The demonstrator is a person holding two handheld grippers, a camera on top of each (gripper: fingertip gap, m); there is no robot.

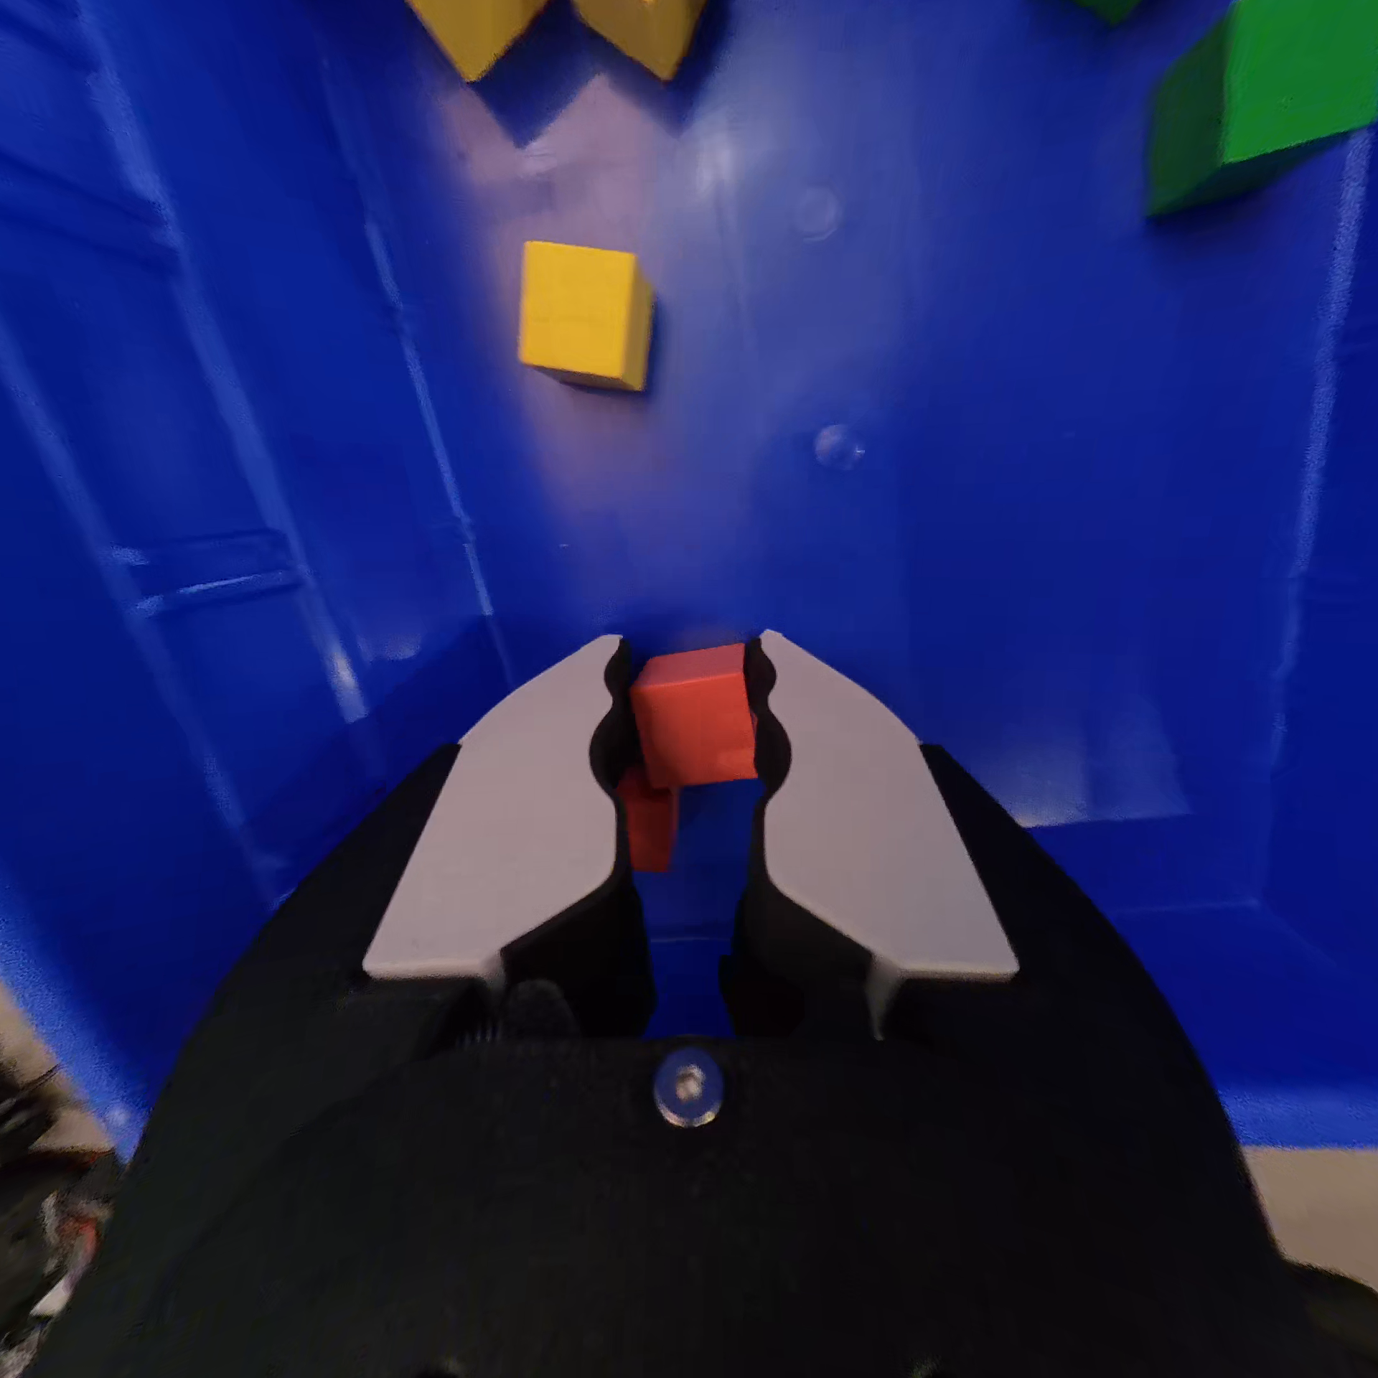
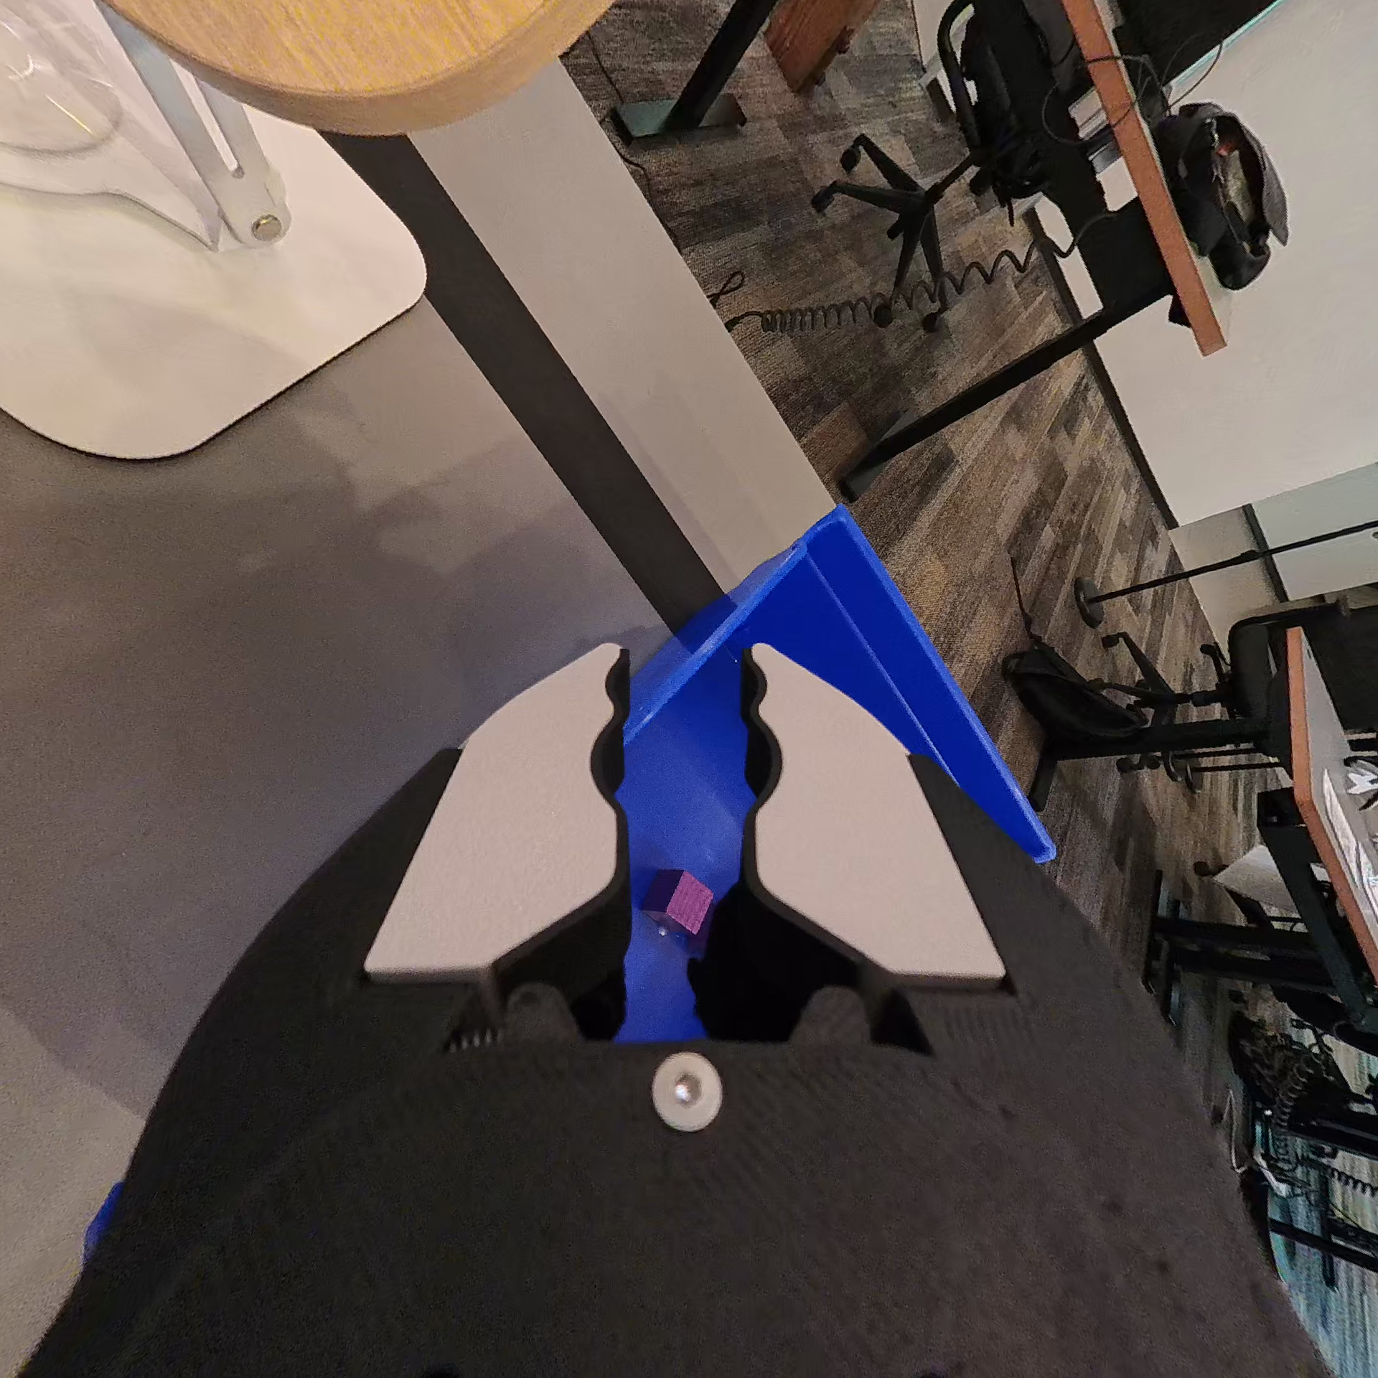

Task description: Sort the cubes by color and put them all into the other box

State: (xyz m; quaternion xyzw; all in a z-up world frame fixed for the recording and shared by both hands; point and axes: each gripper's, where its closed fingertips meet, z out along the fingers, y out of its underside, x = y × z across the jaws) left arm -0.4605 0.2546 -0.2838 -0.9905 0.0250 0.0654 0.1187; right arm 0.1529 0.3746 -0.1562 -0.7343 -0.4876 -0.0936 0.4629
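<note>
Red cube (image 1: pixel 693 716) sits pinched between your left gripper's (image 1: pixel 690 656) pads inside the blue box (image 1: pixel 969 522), above a second red cube (image 1: pixel 650 831), with yellow cubes (image 1: pixel 583 313) and a green cube (image 1: pixel 1260 112) farther in. Your right gripper (image 2: pixel 684 660) hangs spread and bare over another blue box (image 2: pixel 880 656), a purple cube (image 2: pixel 680 901) on its floor below.

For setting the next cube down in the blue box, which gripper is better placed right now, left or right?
Left. The left gripper already grips a red cube inside the blue box, low over another red cube. The right gripper is open and holds nothing, above a purple cube.
</note>
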